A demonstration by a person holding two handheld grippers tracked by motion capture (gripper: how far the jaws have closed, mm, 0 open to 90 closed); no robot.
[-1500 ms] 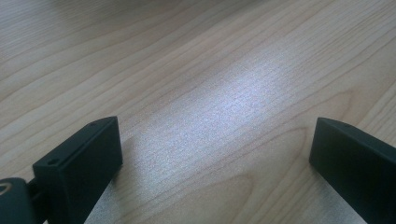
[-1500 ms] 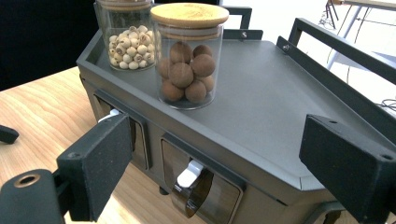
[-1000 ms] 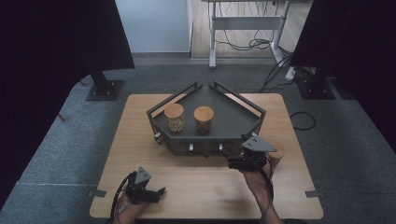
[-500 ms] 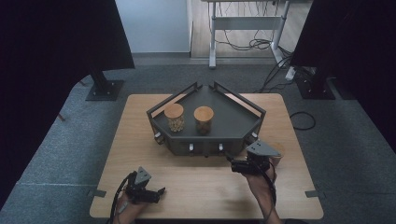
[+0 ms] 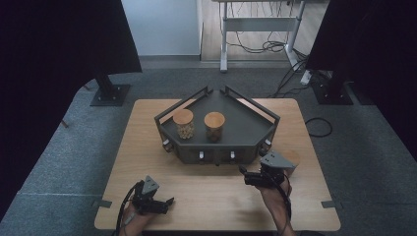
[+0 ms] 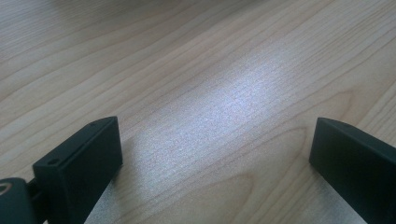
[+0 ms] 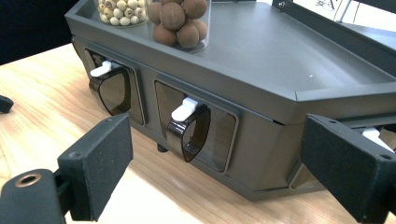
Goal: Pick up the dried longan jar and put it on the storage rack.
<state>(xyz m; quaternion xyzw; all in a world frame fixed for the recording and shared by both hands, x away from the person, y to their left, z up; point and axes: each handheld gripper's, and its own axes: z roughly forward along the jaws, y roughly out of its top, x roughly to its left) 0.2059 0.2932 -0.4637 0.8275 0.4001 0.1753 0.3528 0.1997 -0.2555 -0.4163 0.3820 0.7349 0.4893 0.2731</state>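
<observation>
So the main thing here is a dark grey angular tray unit (image 5: 246, 130) sitting on the wooden table (image 5: 147, 147), with its long flat front face turned toward the person and its two rear walls meeting in a point at the far side. In the right gripper view that front face runs across just ahead of the jaws, showing two smoky scoop-shaped dispensers: one with a white tab (image 7: 185, 109) sits between the jaws, another (image 7: 109, 86) lies past the left jaw. The tray top carries two cork-lidded jars, one of pale round bits (image 5: 183, 123) and one of brown balls (image 5: 214, 126); both are cut off at the top edge in the right gripper view. The right gripper (image 5: 244, 178) has its jaws wide apart, empty, close to the unit's front right corner. The left gripper (image 5: 167, 202) is well away near the table's front edge, jaws also spread, nothing but bare wood between them.
</observation>
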